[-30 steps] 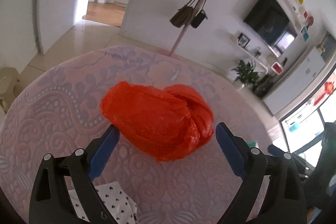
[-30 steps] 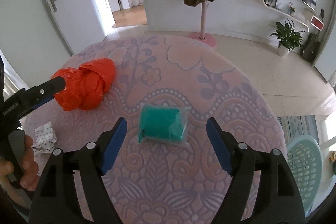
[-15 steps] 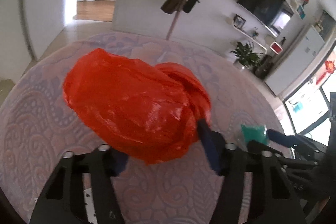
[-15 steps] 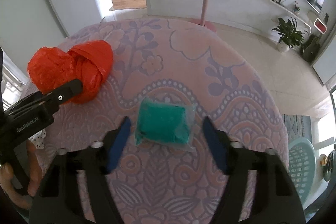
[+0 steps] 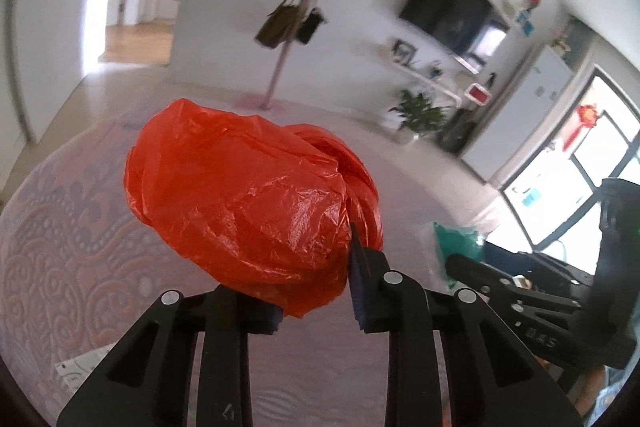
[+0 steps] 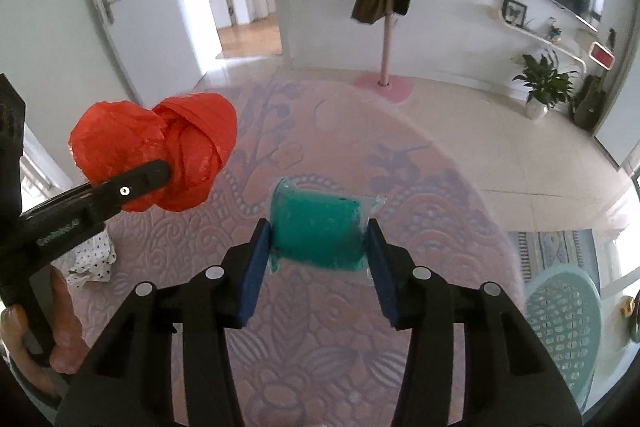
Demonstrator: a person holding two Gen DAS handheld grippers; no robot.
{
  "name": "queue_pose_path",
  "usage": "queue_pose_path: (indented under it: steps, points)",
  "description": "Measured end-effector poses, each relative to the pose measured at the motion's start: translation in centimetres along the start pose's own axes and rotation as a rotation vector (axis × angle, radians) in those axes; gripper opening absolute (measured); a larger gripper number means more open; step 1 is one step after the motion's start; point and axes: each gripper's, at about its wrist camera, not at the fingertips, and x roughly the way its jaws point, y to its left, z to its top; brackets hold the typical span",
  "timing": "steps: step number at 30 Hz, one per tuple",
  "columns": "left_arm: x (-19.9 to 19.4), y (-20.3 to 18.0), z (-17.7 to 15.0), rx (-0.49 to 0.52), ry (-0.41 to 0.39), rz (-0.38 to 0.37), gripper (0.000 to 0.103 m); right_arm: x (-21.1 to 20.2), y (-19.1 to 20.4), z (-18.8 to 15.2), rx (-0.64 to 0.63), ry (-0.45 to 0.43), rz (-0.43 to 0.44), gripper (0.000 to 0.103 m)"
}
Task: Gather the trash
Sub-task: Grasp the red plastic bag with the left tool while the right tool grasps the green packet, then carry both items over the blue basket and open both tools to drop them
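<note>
Spreading under everything is the round counter (image 6: 420, 187) in its pink and lilac patterned cloth. Above it the left gripper (image 5: 316, 291), whose jaws have just been closing, pinches the lower edge of the crumpled red plastic bag (image 5: 248, 203) and holds it clear of the cloth. The right gripper (image 6: 316, 251), its jaws also just narrowed, clamps the smaller green packet (image 6: 318, 227) between its blue pads, and a scrap of spotted white paper (image 6: 94, 259) lies near the counter's left edge.

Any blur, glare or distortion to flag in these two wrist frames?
Left wrist: strong fisheye bending, background motion-smeared, window blown out, red bag sharp. Right wrist: same bending, green packet slightly soft, bright doorway glare, tablecloth edge smeared.
</note>
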Motion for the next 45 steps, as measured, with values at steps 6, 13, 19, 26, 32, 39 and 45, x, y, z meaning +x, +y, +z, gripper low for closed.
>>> queue_pose_path:
  steps: [6,13,19,26,32,39,45]
  points:
    - [-1.6,-5.7,0.0,0.081,-0.04,-0.08,0.024,-4.7,-4.6,-1.1,0.09,-0.088,-0.027,0.044]
    - [-1.8,-13.1,-0.8,0.185,-0.036,-0.15,0.024,-10.1,-11.3,-3.5,0.218,-0.18,-0.087,0.044]
    - [0.5,-18.9,-2.6,0.267,0.02,-0.209,0.024,-13.2,-17.0,-6.2,0.317,-0.219,-0.152,0.044]
    - [5.0,-24.8,-5.7,0.34,0.133,-0.255,0.024,-14.2,-22.2,-10.0,0.414,-0.2,-0.284,0.044]
    - [9.2,-27.3,-8.0,0.375,0.235,-0.257,0.025,-11.7,-25.6,-13.5,0.513,-0.104,-0.312,0.044]
    - [12.7,-28.4,-10.0,0.406,0.319,-0.259,0.026,-9.0,-28.1,-15.7,0.591,-0.025,-0.332,0.046]
    - [13.7,-29.4,-10.1,0.433,0.318,-0.238,0.055,-8.8,-29.6,-16.6,0.651,-0.032,-0.306,0.052]
